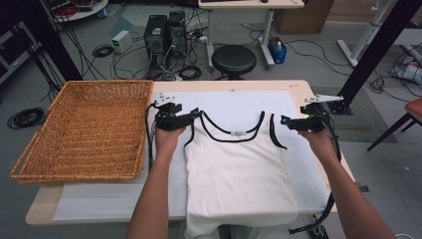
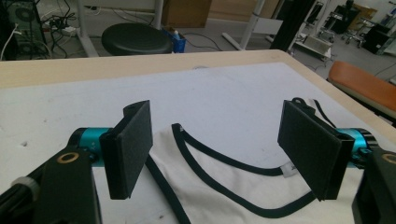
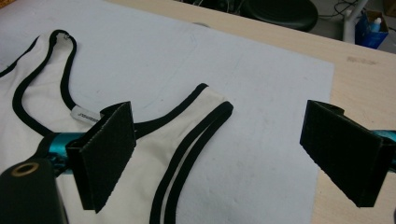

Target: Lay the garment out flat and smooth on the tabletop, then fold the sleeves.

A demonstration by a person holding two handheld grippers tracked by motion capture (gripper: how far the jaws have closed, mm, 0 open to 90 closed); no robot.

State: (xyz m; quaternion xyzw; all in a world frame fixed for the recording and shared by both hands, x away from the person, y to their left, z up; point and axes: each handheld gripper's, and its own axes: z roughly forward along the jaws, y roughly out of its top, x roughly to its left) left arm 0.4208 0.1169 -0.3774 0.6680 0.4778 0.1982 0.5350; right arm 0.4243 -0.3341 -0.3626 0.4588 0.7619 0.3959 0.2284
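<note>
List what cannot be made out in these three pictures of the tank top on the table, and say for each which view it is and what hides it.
- Hem of the tank top: high view, it hangs over the table's near edge.
- Wording on the neck label: right gripper view, too small and blurred.
- Inside of the wicker basket along its near wall: high view, the wall hides it.
- Lower body of the tank top: left gripper view, cut off by the bottom edge.

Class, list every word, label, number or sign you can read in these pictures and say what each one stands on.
Nothing here can be read.
Neck label sewn inside the collar of the white tank top: small grey print, too blurred to read.
Faint brown marks on the wooden table near its edge: too faint to read as letters.
Blue box on the floor: any print is too small to tell.
</note>
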